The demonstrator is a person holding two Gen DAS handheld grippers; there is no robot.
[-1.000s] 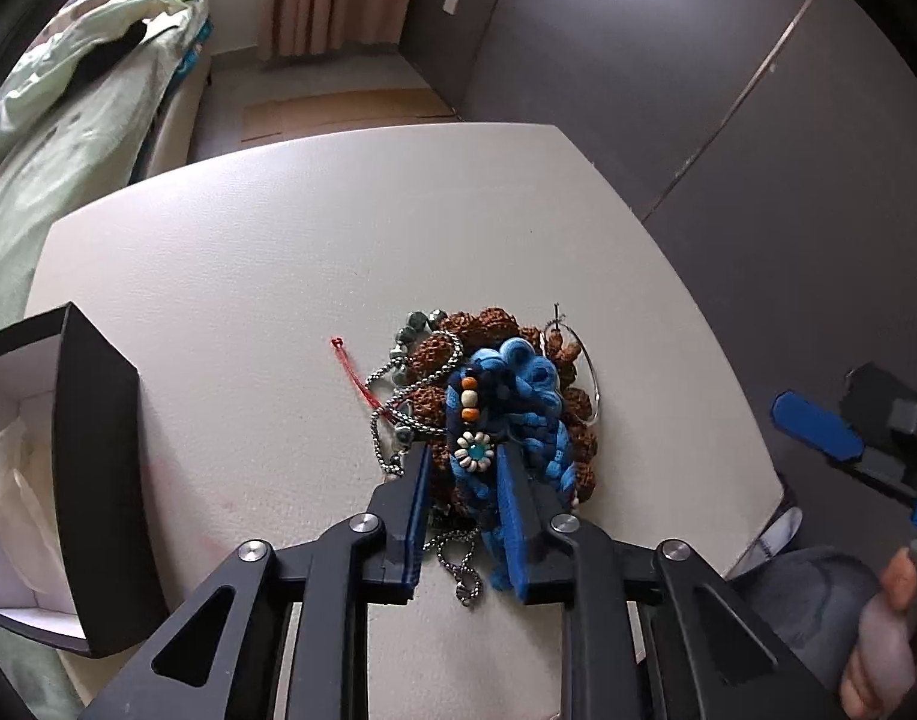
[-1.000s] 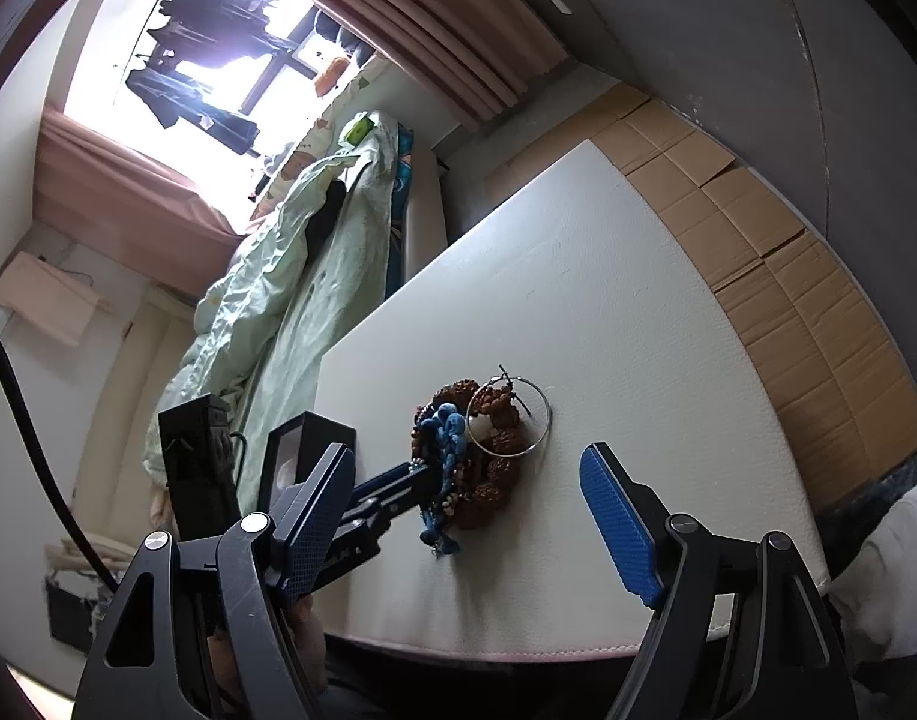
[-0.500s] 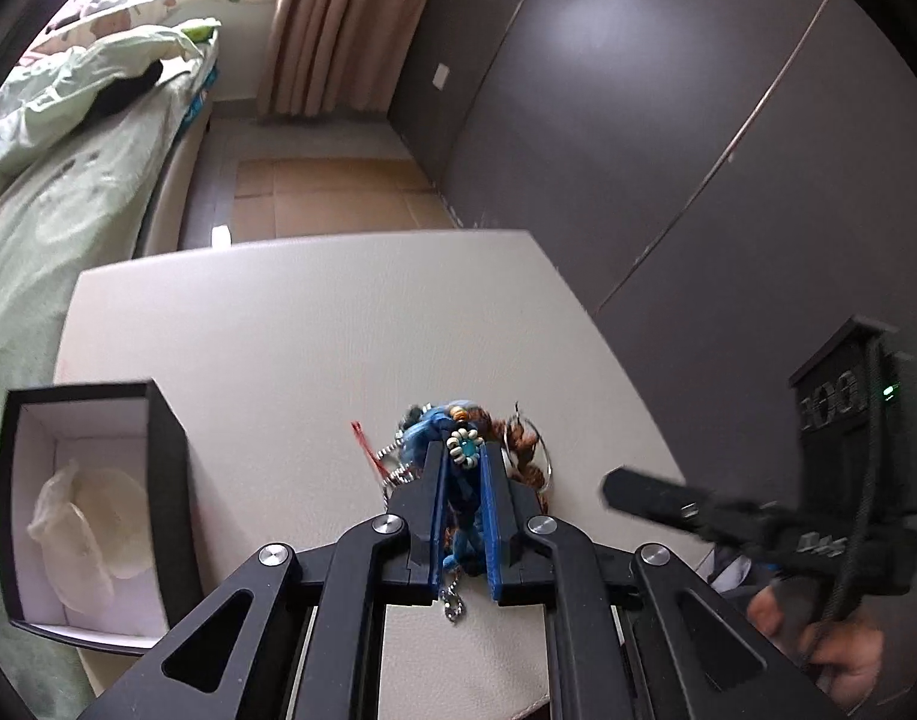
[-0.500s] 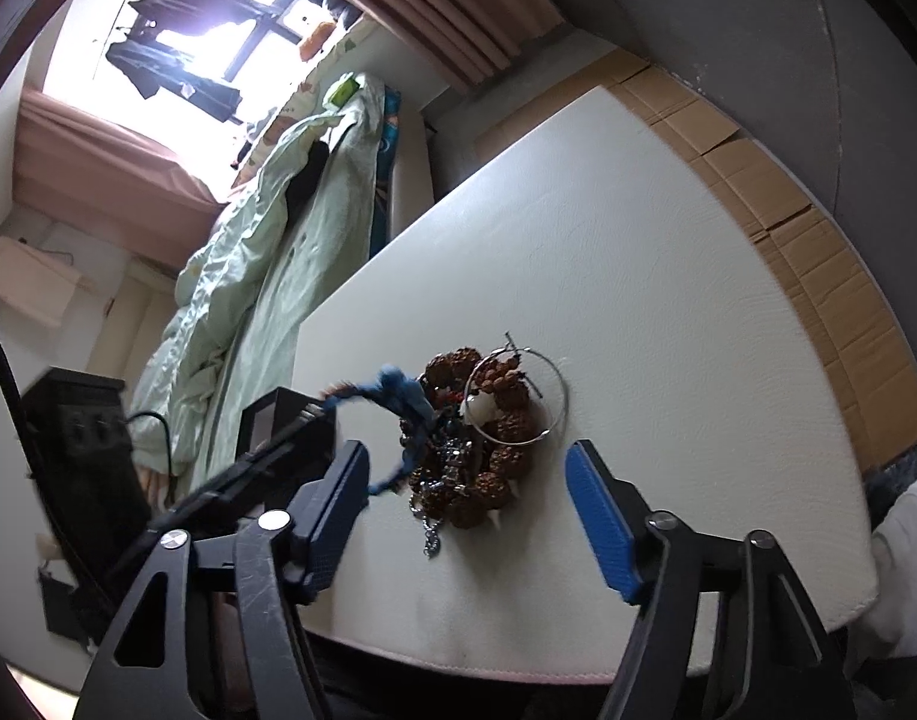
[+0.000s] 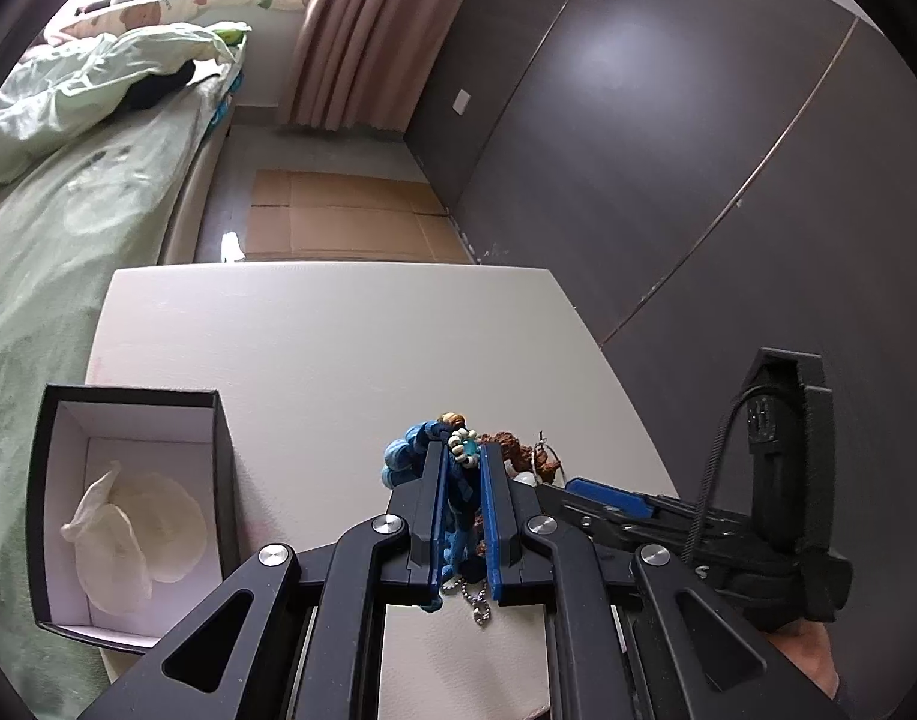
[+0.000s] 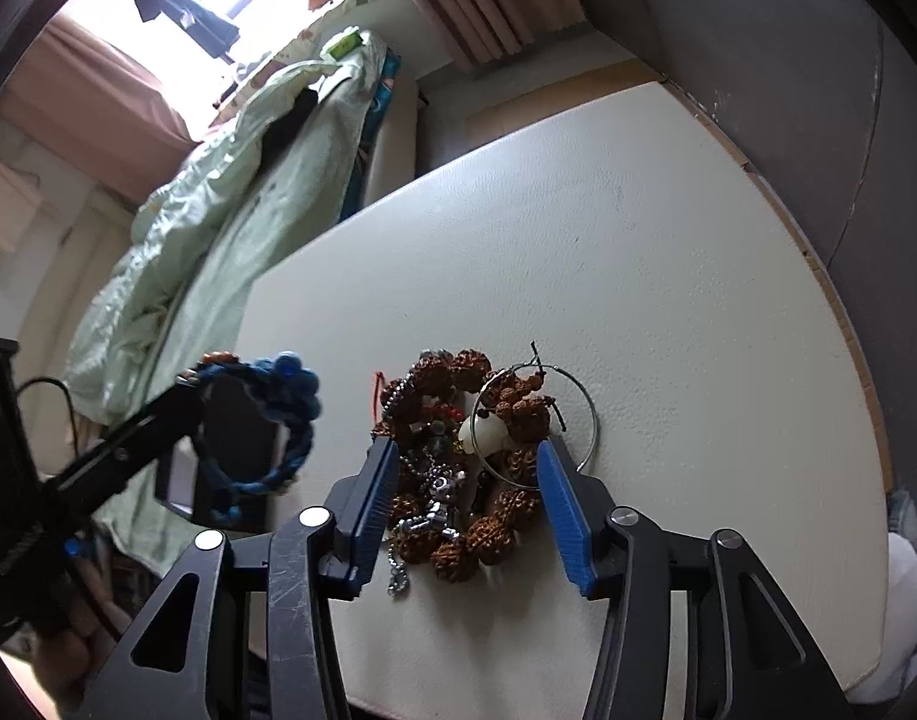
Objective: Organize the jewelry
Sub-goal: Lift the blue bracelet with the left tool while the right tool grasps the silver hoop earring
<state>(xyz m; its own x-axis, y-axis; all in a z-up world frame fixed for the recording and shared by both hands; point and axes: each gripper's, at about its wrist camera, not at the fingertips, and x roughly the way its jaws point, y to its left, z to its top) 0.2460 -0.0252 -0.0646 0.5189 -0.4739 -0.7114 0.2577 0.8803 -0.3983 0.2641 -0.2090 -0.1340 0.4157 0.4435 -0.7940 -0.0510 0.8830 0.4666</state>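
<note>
My left gripper (image 5: 463,456) is shut on a blue braided bracelet (image 5: 405,450) with a white bead flower, held up above the white table (image 5: 338,348). In the right wrist view the bracelet (image 6: 284,384) hangs in a loop to the left of the pile. My right gripper (image 6: 467,456) is lowered over that pile, its jaws closing with the pile between them. The pile holds a brown bead bracelet (image 6: 470,540), a silver chain (image 6: 434,492), a white pendant (image 6: 485,435) and a wire hoop (image 6: 590,420). I cannot tell whether the pads touch the beads.
A black box (image 5: 38,480) with a white lining and crumpled tissue (image 5: 134,534) stands open at the table's left edge. A bed with green bedding (image 5: 38,210) runs along the left. A dark wall (image 5: 698,150) closes the right side. A red thread (image 6: 377,387) lies beside the pile.
My left gripper closed on the blue bracelet and lifted it up and to the left off the pile. The right gripper moved in over the pile and its jaws narrowed.
</note>
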